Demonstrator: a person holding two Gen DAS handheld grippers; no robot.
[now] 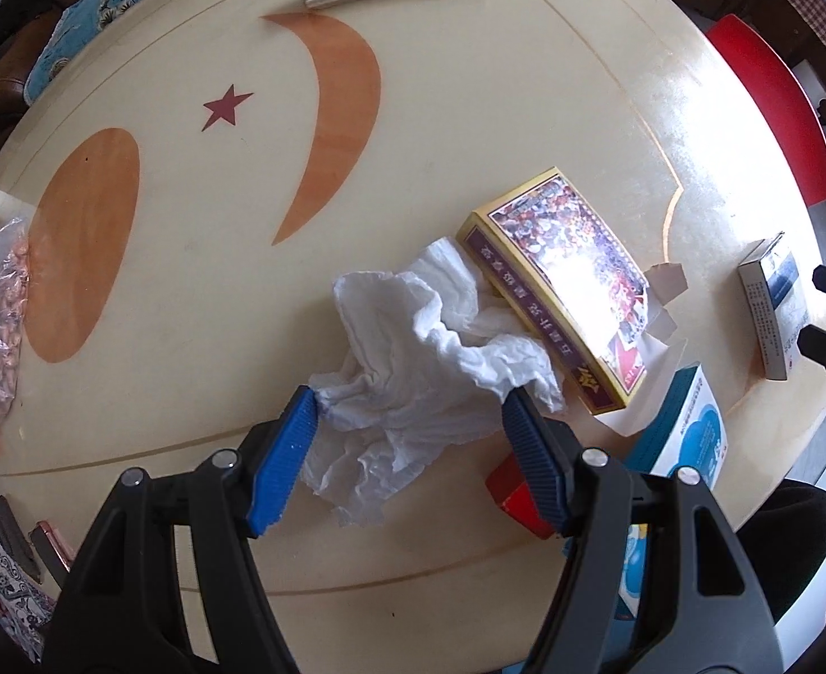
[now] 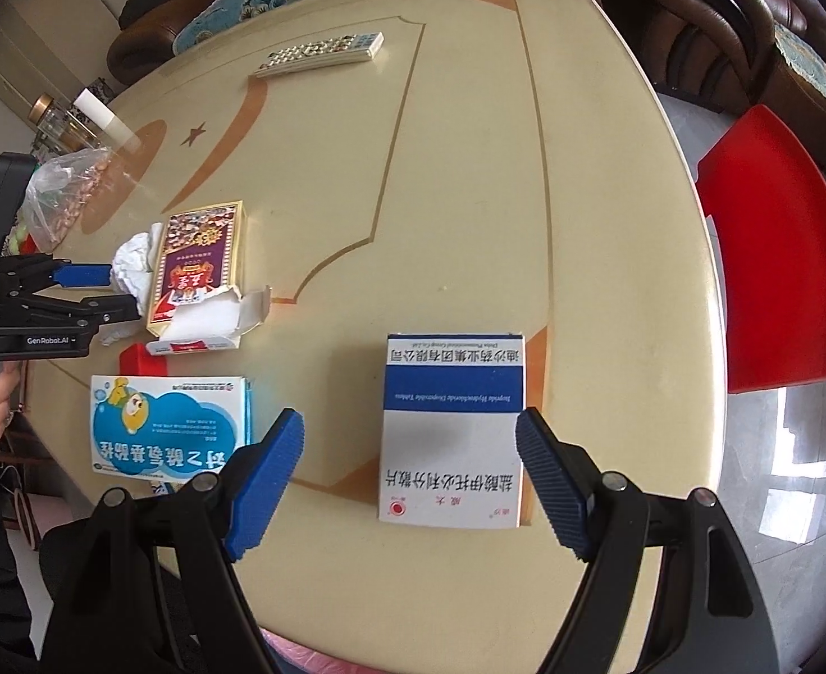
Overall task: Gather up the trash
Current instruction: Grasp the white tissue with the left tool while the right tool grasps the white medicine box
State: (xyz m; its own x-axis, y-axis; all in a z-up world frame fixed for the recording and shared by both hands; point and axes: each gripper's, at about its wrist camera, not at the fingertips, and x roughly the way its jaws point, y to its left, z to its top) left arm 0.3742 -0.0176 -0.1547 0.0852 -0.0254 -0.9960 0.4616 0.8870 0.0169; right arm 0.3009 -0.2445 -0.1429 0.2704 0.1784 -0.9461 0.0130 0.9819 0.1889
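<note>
Left wrist view puts the crumpled tissue (image 1: 413, 359) on the table (image 1: 469, 112), against the torn yellow box (image 1: 558, 292), between my left gripper (image 1: 413, 410)'s spread pads, unpinched. I judge this the grasp step: next, squeeze. My right gripper (image 2: 413, 449) hangs spread around the blue-and-white box (image 2: 452, 427).

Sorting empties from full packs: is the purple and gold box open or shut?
Open. The purple and gold box has its near end torn, white flaps splayed out. Contents cannot be seen.
</note>
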